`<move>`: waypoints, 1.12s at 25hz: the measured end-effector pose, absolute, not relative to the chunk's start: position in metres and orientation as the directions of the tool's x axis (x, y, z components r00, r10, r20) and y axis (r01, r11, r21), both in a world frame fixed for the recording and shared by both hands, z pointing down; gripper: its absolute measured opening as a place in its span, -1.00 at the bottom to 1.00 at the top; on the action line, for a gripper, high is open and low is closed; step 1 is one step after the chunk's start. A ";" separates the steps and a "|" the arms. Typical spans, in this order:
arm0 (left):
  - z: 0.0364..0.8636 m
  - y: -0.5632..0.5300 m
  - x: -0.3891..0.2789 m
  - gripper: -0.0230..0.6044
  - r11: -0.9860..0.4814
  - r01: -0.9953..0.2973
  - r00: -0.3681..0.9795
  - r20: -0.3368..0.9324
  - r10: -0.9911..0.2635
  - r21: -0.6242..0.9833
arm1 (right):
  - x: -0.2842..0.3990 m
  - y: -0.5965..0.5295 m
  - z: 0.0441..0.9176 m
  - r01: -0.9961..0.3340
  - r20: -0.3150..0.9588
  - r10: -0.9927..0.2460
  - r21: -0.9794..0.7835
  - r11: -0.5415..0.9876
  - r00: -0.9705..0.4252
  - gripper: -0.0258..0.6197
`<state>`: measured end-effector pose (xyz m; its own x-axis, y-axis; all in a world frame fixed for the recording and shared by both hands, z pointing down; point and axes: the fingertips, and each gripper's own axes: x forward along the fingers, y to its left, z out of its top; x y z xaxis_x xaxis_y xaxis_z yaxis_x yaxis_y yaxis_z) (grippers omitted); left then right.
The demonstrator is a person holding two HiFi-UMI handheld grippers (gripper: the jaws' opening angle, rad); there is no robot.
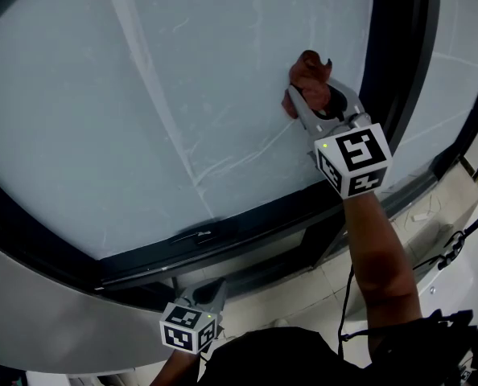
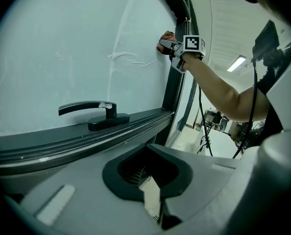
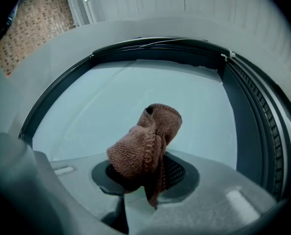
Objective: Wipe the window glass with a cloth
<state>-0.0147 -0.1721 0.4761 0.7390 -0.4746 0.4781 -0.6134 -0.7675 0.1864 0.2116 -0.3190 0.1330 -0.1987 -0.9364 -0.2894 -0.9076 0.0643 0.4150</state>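
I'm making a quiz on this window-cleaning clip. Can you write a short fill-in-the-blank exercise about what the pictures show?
1. The brown cloth is clamped in the ____ gripper.
2. The left gripper, down below the window, holds ____.
3. The window handle is ____ in colour.
Missing words: right; nothing; black.

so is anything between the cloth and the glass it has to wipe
Nothing visible does. The right hand-held gripper holds the brown cloth bunched against the window glass near the dark side frame. The window handle sits far off on the bottom frame.
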 end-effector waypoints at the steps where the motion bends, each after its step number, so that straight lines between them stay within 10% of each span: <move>1: 0.476 -0.172 -0.013 -0.87 -0.769 -0.612 0.740 0.478 -0.473 0.186 | 0.212 -0.319 0.138 -0.906 -0.284 -0.938 0.418 0.064 -0.197 -0.59; 28: 0.483 -0.174 0.021 -0.87 -0.779 -0.596 0.746 0.493 -0.448 0.194 | 0.230 -0.322 0.265 -0.926 -0.147 -0.974 0.362 0.108 -0.171 -0.59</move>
<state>0.0210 -0.1738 0.4830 0.7455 -0.4483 0.4932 -0.5965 -0.7789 0.1937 0.2300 -0.3221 0.2646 -0.1713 -0.9742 -0.1471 -0.9257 0.1080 0.3624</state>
